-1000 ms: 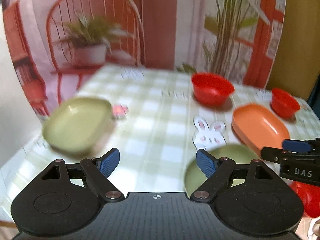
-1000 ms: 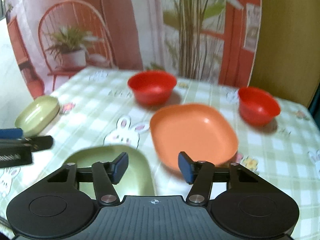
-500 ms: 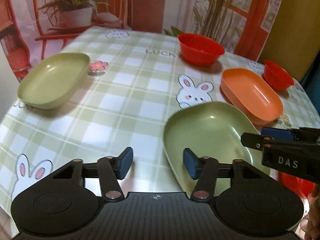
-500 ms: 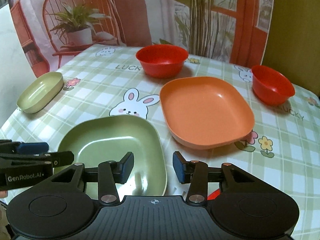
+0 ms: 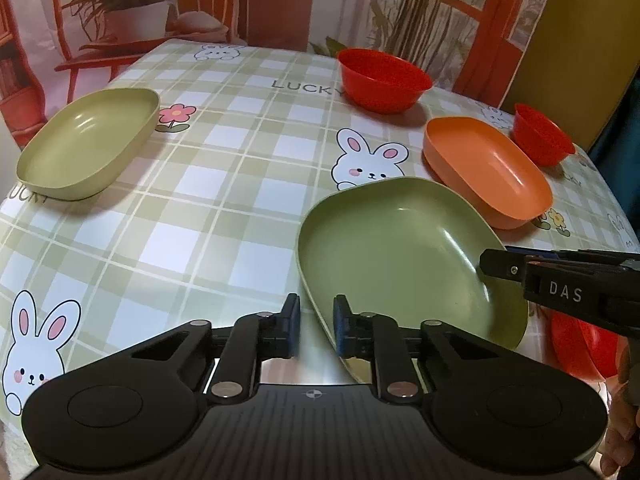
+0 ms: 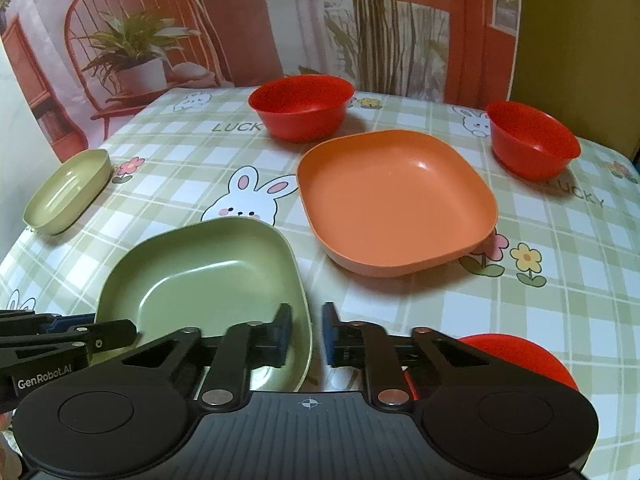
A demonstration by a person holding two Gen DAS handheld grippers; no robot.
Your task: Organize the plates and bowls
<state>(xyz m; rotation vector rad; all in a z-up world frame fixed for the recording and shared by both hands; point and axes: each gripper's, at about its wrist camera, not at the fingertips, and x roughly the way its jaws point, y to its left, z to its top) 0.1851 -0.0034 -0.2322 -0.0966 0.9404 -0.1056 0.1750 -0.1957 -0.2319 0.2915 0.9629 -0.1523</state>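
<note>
Near green plate: I see a deep, rounded-square plate in glossy olive green, on the checked tablecloth at the near edge, between my two grippers. Nothing lies in it.
Left gripper: its blue pads stand either side of the plate's left rim with a narrow gap. I cannot tell whether they press on it.
Right gripper: the plate's right rim runs between its pads. Here too I cannot tell if it is gripped.
Far green plate: paler green, same shape, near the table's left edge, well apart from the rest, with nothing in it.
Orange plate: same shape, behind and to the right of the near green plate, holding nothing.
Back red bowl: round, glossy red, just behind the orange plate.
Right red bowl: smaller in my view, to the right of the orange plate.
Hidden: a third red bowl shows only as a rim behind the right gripper's body, so I cannot see inside. The near green plate's closest edge is covered by both grippers.
</note>
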